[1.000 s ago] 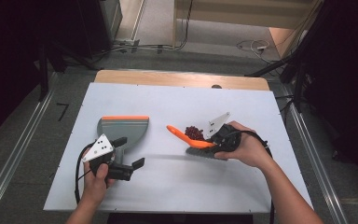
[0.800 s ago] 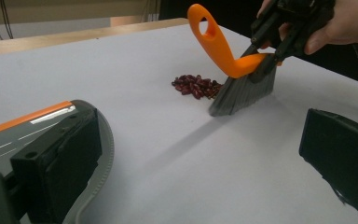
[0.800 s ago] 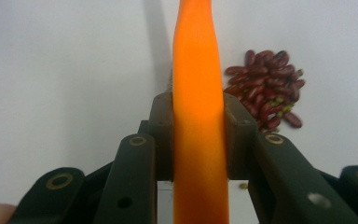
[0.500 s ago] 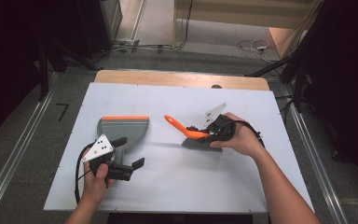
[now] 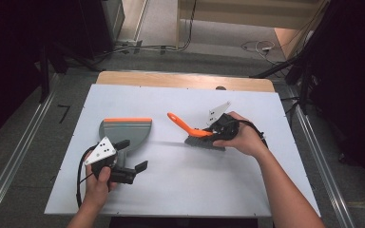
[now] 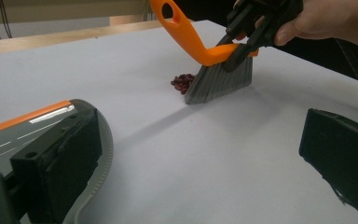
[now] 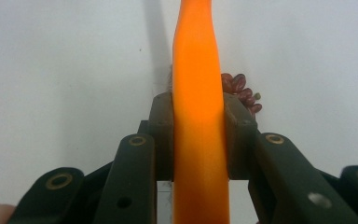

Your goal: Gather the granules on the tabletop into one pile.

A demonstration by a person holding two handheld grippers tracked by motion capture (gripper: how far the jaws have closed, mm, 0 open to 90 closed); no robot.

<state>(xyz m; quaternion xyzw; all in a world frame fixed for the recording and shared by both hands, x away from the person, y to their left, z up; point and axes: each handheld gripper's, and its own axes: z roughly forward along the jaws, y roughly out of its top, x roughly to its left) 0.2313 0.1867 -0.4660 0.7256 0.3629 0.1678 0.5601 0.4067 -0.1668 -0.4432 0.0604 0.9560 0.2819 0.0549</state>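
An orange-handled brush (image 5: 190, 127) with grey bristles stands on the white table, bristles down. My right gripper (image 5: 210, 133) is shut on its handle (image 7: 198, 93) just above the bristles. A small pile of dark red beans (image 6: 182, 82) lies against the bristles; it also peeks out beside the handle (image 7: 242, 88). A grey dustpan (image 5: 123, 128) with an orange lip lies at the left. My left gripper (image 5: 132, 155) rests open at the dustpan's near end, with one jaw over the pan's edge (image 6: 28, 126) and the other well apart, nothing between them.
The white table top (image 5: 195, 190) has bare room in the middle and along the front. A wooden strip (image 5: 171, 80) runs along its far edge. Metal rails flank the table, and cables lie on the floor beyond.
My right gripper carried the brush slightly toward the far side and the bristles now rest on the table by the beans. The left gripper and the dustpan have not moved.
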